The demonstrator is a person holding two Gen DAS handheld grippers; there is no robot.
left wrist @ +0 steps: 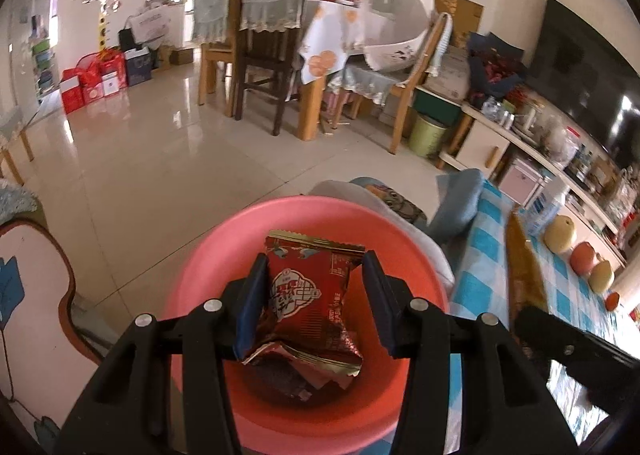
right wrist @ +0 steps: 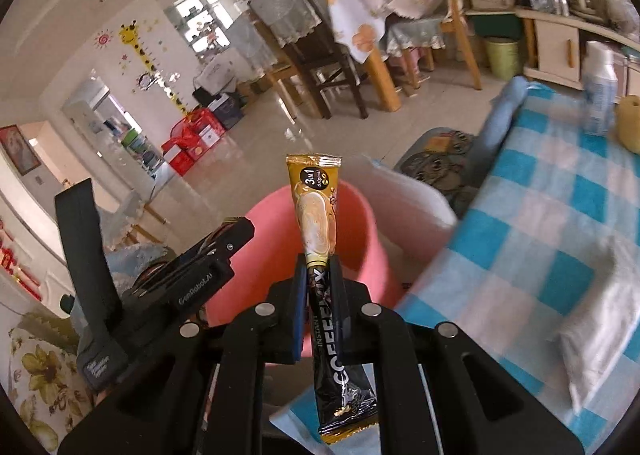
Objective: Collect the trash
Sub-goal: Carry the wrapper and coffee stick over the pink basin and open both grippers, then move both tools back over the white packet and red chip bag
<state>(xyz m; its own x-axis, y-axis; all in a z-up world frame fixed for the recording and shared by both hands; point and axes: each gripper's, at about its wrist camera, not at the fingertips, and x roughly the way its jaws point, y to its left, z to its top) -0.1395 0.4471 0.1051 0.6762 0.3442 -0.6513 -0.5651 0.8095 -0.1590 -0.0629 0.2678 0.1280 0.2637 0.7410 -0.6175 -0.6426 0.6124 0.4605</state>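
Note:
In the left wrist view my left gripper [left wrist: 316, 259] is shut on a red snack wrapper [left wrist: 312, 295], held right above the mouth of a pink bin [left wrist: 224, 239]. More crumpled wrappers [left wrist: 298, 389] lie at the bin's bottom. In the right wrist view my right gripper [right wrist: 319, 261] is shut on a gold and black coffee-mix sachet [right wrist: 316, 207], which sticks up and forward between the pads. It hangs beside the pink bin [right wrist: 360, 223], at the table's left edge. The left gripper's black body [right wrist: 200, 259] shows to the left of the bin.
A table with a blue checked cloth [right wrist: 540, 215] stands right of the bin, carrying pears and apples [left wrist: 560, 233], a white bottle [right wrist: 598, 83] and a white cloth [right wrist: 596, 339]. Dining chairs [left wrist: 264, 55], a green pail [left wrist: 426, 135] and a TV cabinet [left wrist: 484, 143] stand beyond the tiled floor.

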